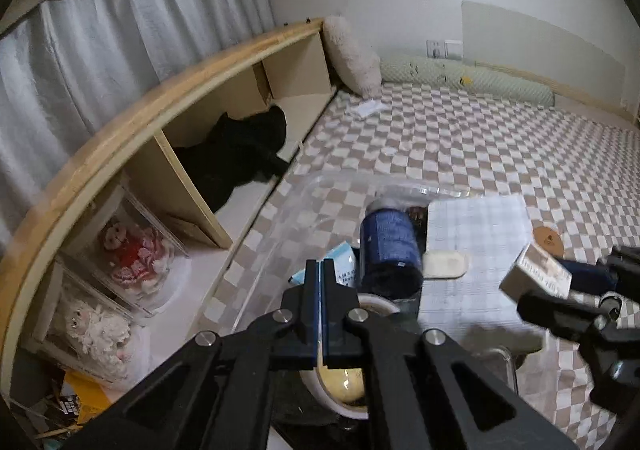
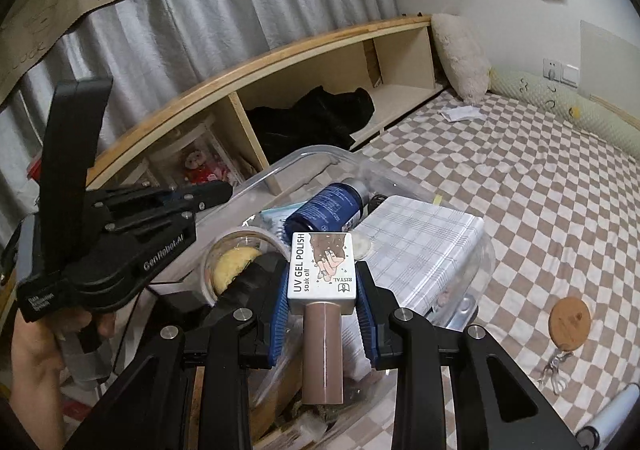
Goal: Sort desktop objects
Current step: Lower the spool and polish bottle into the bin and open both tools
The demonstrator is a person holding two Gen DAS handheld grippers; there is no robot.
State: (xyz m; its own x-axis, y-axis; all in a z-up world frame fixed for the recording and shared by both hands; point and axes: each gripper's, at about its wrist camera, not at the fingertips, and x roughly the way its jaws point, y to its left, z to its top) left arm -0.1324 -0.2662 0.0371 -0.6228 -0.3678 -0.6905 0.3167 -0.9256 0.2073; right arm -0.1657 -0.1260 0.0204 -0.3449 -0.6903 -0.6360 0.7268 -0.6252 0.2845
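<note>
Right gripper (image 2: pixel 322 314) pinching white-labelled gel polish bottle (image 2: pixel 322 270)

Bottle lies lengthwise between blue pads (image 2: pixel 280 324); left gripper (image 1: pixel 319 306) fingers pressed together, empty.

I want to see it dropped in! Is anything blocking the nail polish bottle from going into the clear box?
Nothing visible does. The right gripper holds the nail polish bottle just above the clear box, which is open on top.

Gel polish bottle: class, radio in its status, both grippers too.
Right gripper shut on gel polish bottle, over clear bin. Left gripper shut, empty. Blue bottle and checked cloth already inside.
</note>
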